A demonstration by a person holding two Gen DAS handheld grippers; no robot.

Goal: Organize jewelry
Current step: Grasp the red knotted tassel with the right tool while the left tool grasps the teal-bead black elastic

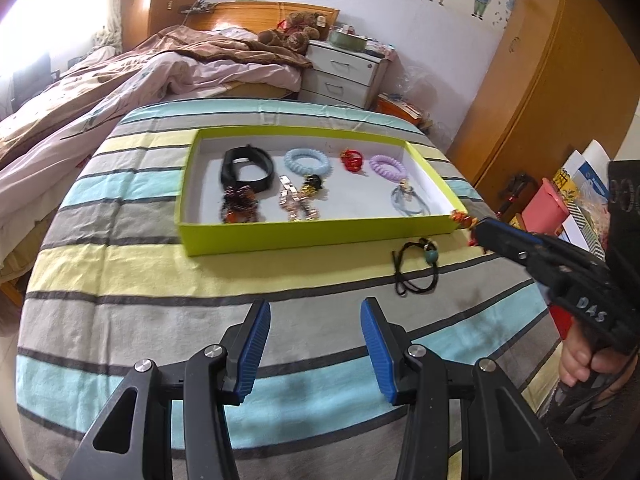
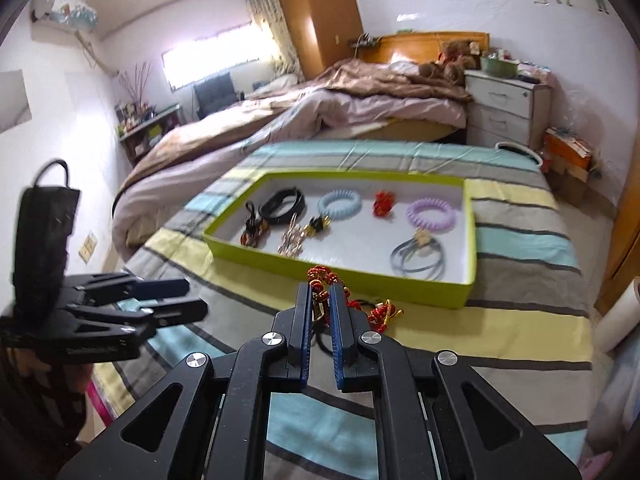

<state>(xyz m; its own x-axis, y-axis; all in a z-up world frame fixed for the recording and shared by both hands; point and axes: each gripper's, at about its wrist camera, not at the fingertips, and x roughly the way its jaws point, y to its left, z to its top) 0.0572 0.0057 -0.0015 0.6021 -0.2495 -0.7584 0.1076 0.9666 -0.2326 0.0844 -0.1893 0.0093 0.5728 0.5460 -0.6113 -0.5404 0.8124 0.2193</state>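
- While the right gripper (image 2: 321,300) hangs just short of the tray's near wall, its jaws are clenched on a red-and-gold beaded bracelet (image 2: 320,276); part of the strand trails down to the right (image 2: 382,314), and whether it touches the striped cloth (image 1: 160,280) cannot be told.
- Left gripper (image 1: 314,344): jaws released wide, nothing between them, held back over the cloth and well apart from the tray.
- Lime-green tray (image 1: 320,236) already holds a black band (image 1: 244,168), blue coil bracelet (image 1: 308,160), small red knot piece (image 1: 351,159), purple coil bracelet (image 1: 386,165), grey cord loops (image 1: 408,200), a metal link bracelet (image 1: 298,202) and an amber beaded item (image 1: 240,206).
- Black cord necklace with a teal bead (image 1: 418,266) lies on the cloth just outside the tray's near wall, close under the right gripper. Not yet sorted.
- Risk, my judgement: the trailing end may catch the tray's near wall or rim on the way over, and the strand would be dragged out of the grip.
- Risk: the hanging part could hook the black cord beneath and drag it along.
- Risk: a drop near the grey cord loops would tangle two pieces; bare floor sits between them and the link bracelet.
- Obstacle: only the raised near wall stands between bracelet and tray floor.
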